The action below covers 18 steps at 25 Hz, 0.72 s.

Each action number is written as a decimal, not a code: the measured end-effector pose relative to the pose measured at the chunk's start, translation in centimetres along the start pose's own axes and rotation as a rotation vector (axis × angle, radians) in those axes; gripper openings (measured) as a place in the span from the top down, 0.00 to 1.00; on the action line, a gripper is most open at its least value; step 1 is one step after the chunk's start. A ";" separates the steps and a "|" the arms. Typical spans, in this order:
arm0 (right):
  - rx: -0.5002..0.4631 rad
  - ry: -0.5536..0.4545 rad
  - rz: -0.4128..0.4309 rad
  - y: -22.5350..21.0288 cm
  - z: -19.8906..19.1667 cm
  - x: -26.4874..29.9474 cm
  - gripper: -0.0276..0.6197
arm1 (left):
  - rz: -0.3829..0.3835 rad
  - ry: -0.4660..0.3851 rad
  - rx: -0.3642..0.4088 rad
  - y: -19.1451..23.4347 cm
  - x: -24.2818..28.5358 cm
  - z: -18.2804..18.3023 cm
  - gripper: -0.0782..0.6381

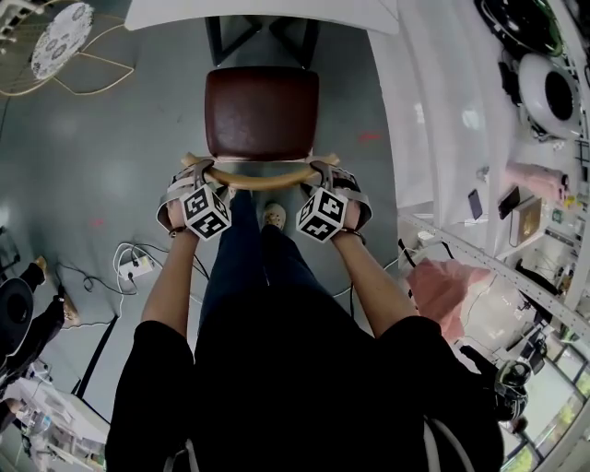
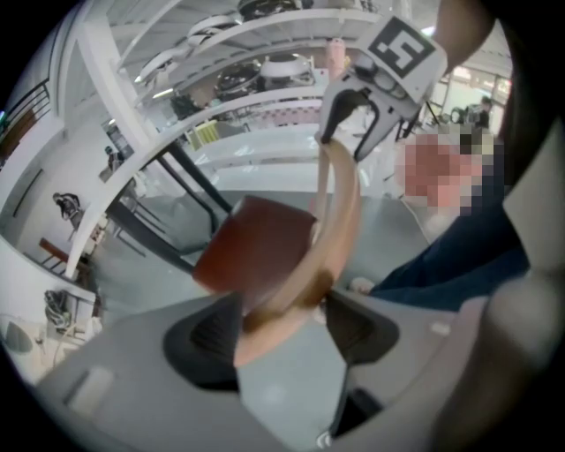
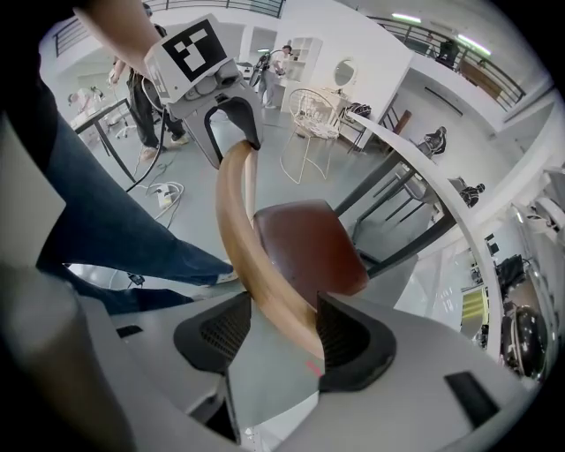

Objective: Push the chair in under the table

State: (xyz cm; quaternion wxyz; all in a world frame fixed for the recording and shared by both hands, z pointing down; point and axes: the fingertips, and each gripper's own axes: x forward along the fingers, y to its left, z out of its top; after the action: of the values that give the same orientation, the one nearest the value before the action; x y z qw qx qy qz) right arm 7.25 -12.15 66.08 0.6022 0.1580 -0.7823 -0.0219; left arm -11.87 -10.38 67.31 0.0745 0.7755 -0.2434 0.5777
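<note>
A chair with a dark red-brown seat (image 1: 262, 111) and a curved light wooden backrest (image 1: 263, 177) stands in front of a white table (image 1: 263, 13). My left gripper (image 1: 195, 172) is shut on the backrest's left end. My right gripper (image 1: 330, 175) is shut on its right end. In the left gripper view the wooden rail (image 2: 331, 234) runs from between my left gripper's (image 2: 274, 331) pads to the other gripper (image 2: 362, 106). The right gripper view shows the rail (image 3: 247, 247) clamped in my right gripper (image 3: 278, 331), with the seat (image 3: 305, 247) beyond. The seat's front edge reaches the table's edge.
Dark table legs (image 1: 224, 39) stand ahead of the seat. A long white counter (image 1: 433, 120) with devices runs along the right. A wire chair (image 1: 64, 51) sits at the far left. A power strip and cables (image 1: 134, 265) lie on the grey floor by my left leg.
</note>
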 end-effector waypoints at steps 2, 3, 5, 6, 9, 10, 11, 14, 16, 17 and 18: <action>0.003 -0.005 -0.002 -1.0 0.7 0.4 0.63 | 0.004 -0.005 0.007 1.5 0.2 0.1 0.48; 0.002 -0.007 -0.001 -1.5 1.0 0.5 0.63 | 0.006 -0.007 0.008 2.1 0.3 0.2 0.48; 0.000 -0.005 -0.001 -2.2 1.6 0.9 0.63 | 0.009 -0.014 0.008 3.0 0.5 0.2 0.48; -0.001 -0.002 -0.001 -2.6 1.8 1.1 0.63 | 0.011 -0.019 0.012 3.6 0.6 0.2 0.48; 0.006 0.008 0.000 -4.1 2.4 1.7 0.63 | 0.015 -0.034 0.033 5.3 1.1 0.6 0.48; 0.009 0.010 0.000 -4.5 2.5 1.9 0.63 | 0.014 -0.038 0.036 5.8 1.2 0.7 0.48; 0.012 0.014 -0.002 -5.0 2.6 2.0 0.63 | 0.012 -0.042 0.037 6.3 1.4 0.9 0.48; 0.020 0.028 -0.010 -6.8 3.3 2.6 0.63 | 0.010 -0.047 0.041 8.2 1.8 1.4 0.48; 0.026 0.034 -0.009 -7.8 3.6 2.9 0.63 | 0.005 -0.047 0.046 9.2 2.2 1.8 0.48; 0.027 0.035 -0.009 -8.2 3.7 3.1 0.63 | 0.003 -0.049 0.049 9.7 2.4 1.9 0.48; 0.028 0.036 -0.009 -8.6 3.9 3.3 0.63 | 0.002 -0.052 0.052 10.2 2.5 1.9 0.48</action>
State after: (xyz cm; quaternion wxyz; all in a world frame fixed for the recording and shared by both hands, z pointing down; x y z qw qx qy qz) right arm 4.67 -21.80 66.14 0.6139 0.1700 -0.7708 -0.0109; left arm -14.42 -20.71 67.34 0.0475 0.7916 -0.2309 0.5637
